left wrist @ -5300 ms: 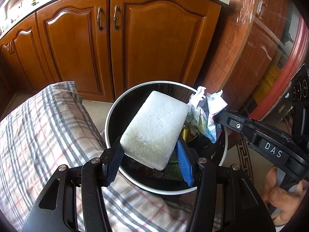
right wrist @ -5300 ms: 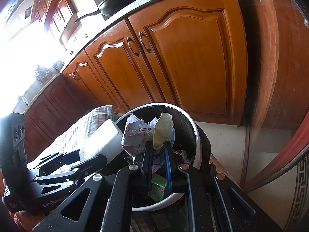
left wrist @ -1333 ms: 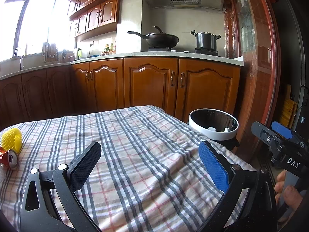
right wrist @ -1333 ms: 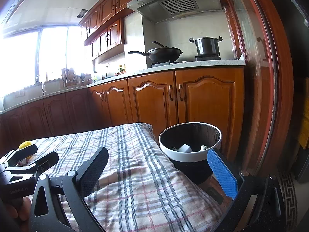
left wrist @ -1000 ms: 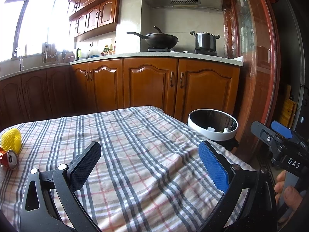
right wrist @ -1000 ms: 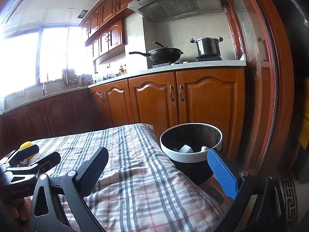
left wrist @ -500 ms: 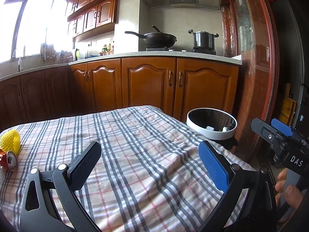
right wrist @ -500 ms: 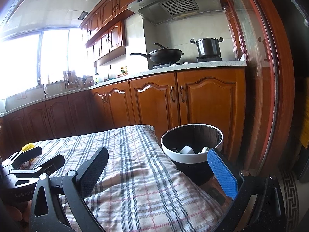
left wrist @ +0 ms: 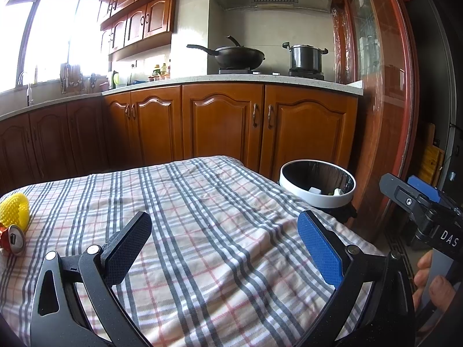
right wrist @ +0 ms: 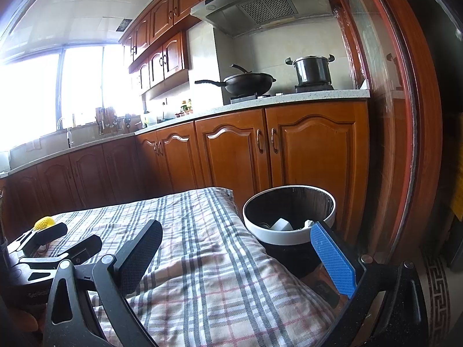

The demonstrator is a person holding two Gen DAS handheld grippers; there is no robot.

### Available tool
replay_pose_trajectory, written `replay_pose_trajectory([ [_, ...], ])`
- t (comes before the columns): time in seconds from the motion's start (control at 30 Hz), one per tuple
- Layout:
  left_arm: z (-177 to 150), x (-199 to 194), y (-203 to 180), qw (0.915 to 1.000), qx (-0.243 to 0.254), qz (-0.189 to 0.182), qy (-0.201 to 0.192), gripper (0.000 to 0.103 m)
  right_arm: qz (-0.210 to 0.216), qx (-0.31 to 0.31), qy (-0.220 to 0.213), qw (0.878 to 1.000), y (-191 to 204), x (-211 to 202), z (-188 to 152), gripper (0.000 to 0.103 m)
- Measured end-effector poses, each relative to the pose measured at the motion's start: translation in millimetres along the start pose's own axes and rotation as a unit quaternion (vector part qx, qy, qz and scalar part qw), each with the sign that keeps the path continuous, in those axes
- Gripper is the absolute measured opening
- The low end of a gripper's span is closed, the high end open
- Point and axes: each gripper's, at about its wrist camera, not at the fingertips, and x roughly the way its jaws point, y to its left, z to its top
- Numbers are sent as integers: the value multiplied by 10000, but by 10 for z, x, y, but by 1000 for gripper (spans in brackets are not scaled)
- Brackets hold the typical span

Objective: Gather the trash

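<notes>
I am holding my left gripper (left wrist: 222, 244) level above the table covered in a grey, white and pink checked cloth (left wrist: 202, 231), with its jaws spread wide and nothing between them; the black finger pad (left wrist: 127, 247) is sitting on the left and the blue finger pad (left wrist: 319, 250) on the right. My right gripper (right wrist: 235, 256) is also hovering low over the same cloth, near the table's right-hand edge, its jaws likewise wide apart and empty, both devices pointing toward the brown wooden kitchen cabinets (left wrist: 225, 124). In the left wrist view my right hand (left wrist: 431, 280) is wrapping around the handle of the other device at the far right, fingers curled on the grip.

Just past the right edge of the table, the round black trash bin with a white rim (right wrist: 289, 219) is standing on the floor in front of the cabinets. Inside it a white foam block (right wrist: 280, 224) and some crumpled scraps are lying near the bottom. My right gripper's blue pad is overlapping the bin's near rim in its own view, though it is not touching it as far as I can tell.

At the far left of the table, a yellow bumpy ball-like thing (left wrist: 14, 209) is sitting on the cloth, and a crushed red drinks can (left wrist: 13, 243) is lying just beside it, well apart from both grippers.

On the counter behind, a black wok (left wrist: 237, 56) and a steel lidded pot (left wrist: 305, 56) are resting on the stove.
</notes>
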Motion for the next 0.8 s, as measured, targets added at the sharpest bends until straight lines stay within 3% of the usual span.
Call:
replay_pose_trajectory([
  [0.8,-26,121,12,9999,-38,-44,151,103,65,169,117,9998,-50,115,-32,103],
])
